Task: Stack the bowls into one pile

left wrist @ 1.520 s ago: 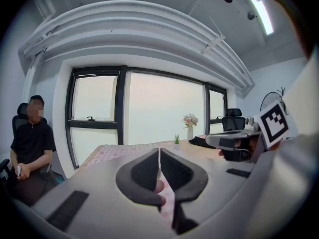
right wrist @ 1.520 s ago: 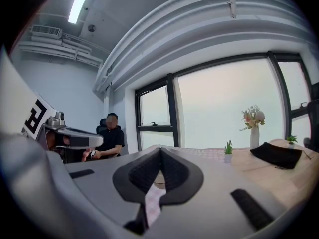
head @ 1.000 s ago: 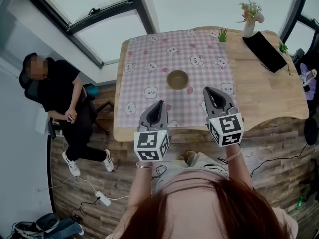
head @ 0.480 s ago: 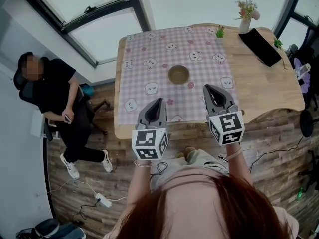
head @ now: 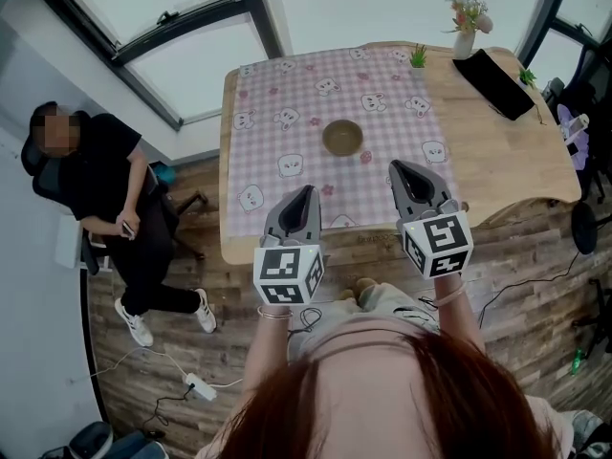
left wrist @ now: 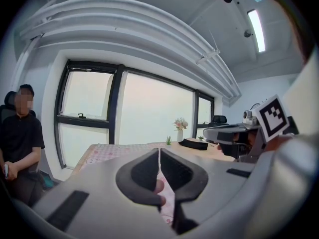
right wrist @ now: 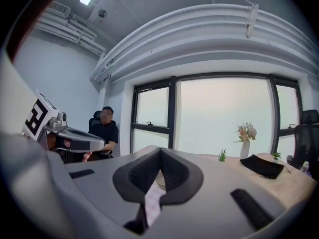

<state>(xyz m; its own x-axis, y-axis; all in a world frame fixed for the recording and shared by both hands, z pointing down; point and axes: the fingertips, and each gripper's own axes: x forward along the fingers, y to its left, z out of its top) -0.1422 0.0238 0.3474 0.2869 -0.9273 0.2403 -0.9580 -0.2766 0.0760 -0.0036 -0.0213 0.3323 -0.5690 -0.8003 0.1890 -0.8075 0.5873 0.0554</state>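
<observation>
Pink checked cloth (head: 316,113) covers most of the bench (head: 497,151). One brown bowl (head: 341,138) stands near the cloth's centre; whether others nest inside it cannot be determined. On the left hand-held gripper (head: 304,197), the jaws are closed together with nothing between them. It hangs over the near bench edge, with the bowl ahead and to its right, apart from it. The right hand-held gripper (head: 400,172) is likewise clenched and empty, with the bowl ahead and to its left. In the left gripper view, the gripper body hides the bowl.
</observation>
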